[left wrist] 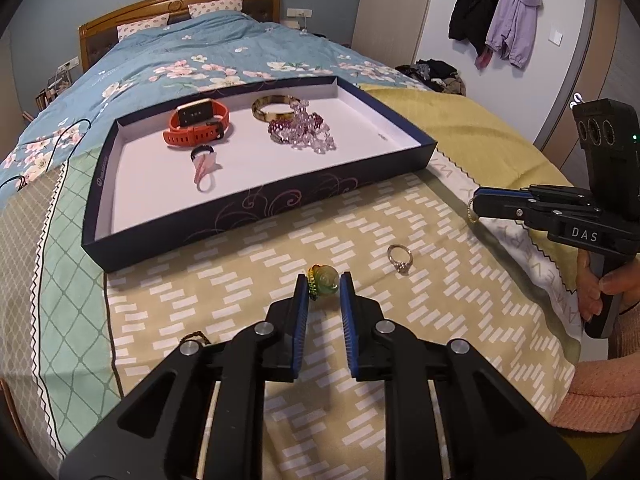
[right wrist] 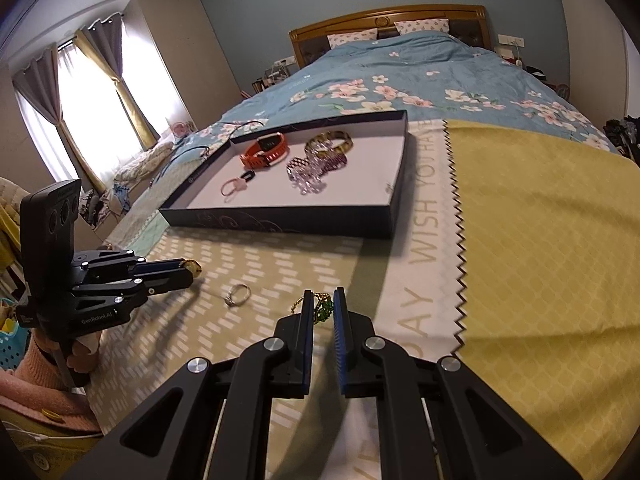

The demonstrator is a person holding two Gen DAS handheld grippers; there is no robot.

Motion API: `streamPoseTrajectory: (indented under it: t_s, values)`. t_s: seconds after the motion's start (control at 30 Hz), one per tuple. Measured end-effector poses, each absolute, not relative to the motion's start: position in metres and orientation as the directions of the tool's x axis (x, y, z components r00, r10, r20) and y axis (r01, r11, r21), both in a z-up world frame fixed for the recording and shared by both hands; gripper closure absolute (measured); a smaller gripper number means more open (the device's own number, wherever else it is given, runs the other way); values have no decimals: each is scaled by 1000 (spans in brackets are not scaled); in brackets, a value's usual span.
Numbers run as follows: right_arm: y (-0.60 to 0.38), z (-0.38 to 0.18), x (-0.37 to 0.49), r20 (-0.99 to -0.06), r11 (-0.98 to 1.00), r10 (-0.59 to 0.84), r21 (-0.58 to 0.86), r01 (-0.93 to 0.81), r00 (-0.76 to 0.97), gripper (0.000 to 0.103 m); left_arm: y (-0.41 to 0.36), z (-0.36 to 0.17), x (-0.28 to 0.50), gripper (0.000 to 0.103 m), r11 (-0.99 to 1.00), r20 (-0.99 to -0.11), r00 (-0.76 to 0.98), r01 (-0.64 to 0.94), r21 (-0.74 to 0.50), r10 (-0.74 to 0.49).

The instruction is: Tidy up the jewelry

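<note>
My left gripper (left wrist: 323,285) is shut on a small green-and-yellow pendant (left wrist: 326,280) that rests on the patterned cloth; the right wrist view shows this gripper (right wrist: 188,270) at the far left with the pendant (right wrist: 195,267) at its tips. Shut on a gold chain with green beads (right wrist: 325,309), my right gripper (right wrist: 323,300) is low over the cloth. From the left wrist view that gripper (left wrist: 478,200) has the chain (left wrist: 471,213) dangling from it. A silver ring (left wrist: 400,258) (right wrist: 238,294) lies loose between the two grippers.
A dark blue tray (left wrist: 240,216) (right wrist: 280,220) with a white floor holds an orange watch (left wrist: 198,124), a gold bangle (left wrist: 276,107), purple bead bracelets (left wrist: 304,132) and a pink hair tie (left wrist: 204,166). A yellow cloth (right wrist: 540,240) covers the bed's right side. Hand in pink sleeve (left wrist: 600,284).
</note>
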State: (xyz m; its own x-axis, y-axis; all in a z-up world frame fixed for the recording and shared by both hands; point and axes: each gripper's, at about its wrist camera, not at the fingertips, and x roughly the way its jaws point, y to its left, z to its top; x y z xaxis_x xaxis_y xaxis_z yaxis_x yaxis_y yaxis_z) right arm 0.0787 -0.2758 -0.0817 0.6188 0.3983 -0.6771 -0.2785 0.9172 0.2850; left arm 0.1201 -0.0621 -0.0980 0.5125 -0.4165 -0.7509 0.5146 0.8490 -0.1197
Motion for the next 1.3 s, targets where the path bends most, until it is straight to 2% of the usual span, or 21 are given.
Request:
streamPoseTrajectory:
  t_s: [0.57, 1.3]
  values:
    - [-252, -54, 98, -601, 882, 472, 312, -354, 645, 95, -46, -64, 117, 87, 863, -687, 585, 491, -123, -431]
    - [-239, -49, 118, -578, 861, 509, 337, -381, 638, 95, -45, -46, 121, 87, 875, -649, 635, 474, -101, -419]
